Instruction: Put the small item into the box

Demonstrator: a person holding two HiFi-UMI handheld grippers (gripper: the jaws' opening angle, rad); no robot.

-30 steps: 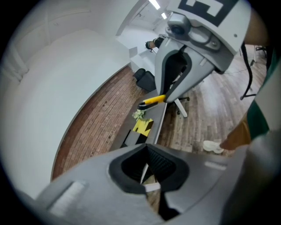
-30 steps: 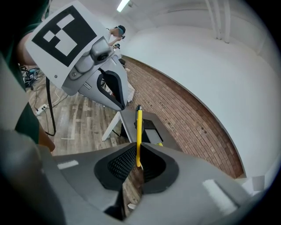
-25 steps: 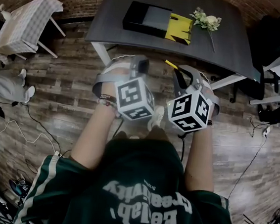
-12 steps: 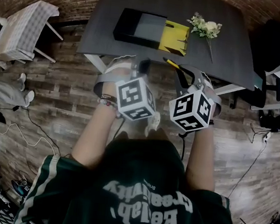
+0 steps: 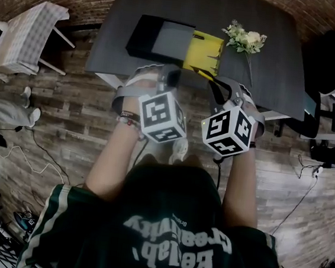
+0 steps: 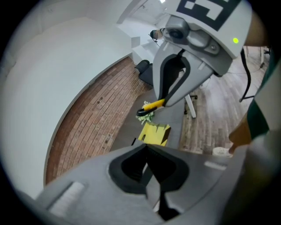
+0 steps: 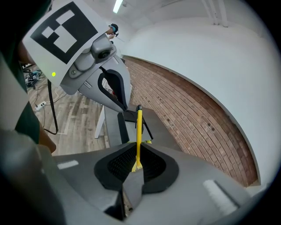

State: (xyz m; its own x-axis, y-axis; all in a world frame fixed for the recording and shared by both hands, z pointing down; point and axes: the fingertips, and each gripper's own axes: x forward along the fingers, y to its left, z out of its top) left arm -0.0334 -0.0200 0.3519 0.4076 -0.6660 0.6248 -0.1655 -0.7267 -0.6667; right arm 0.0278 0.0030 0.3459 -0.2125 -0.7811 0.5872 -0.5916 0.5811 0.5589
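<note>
Closing on table (image 5: 270, 58), right gripper (image 7: 137, 166) gripping yellow item (image 7: 139, 132), box (image 5: 171, 41) now nearer

The head view looks steeply down from above the person, with the table (image 5: 169, 6) at 12 o'clock and the left gripper (image 5: 170, 72) and right gripper (image 5: 213, 84) at centre. Each gripper view sits close behind its own jaws, facing across the table toward the brick wall (image 6: 96, 118). All three views share the box (image 5: 165, 38), and each gripper view catches the other gripper.
</note>
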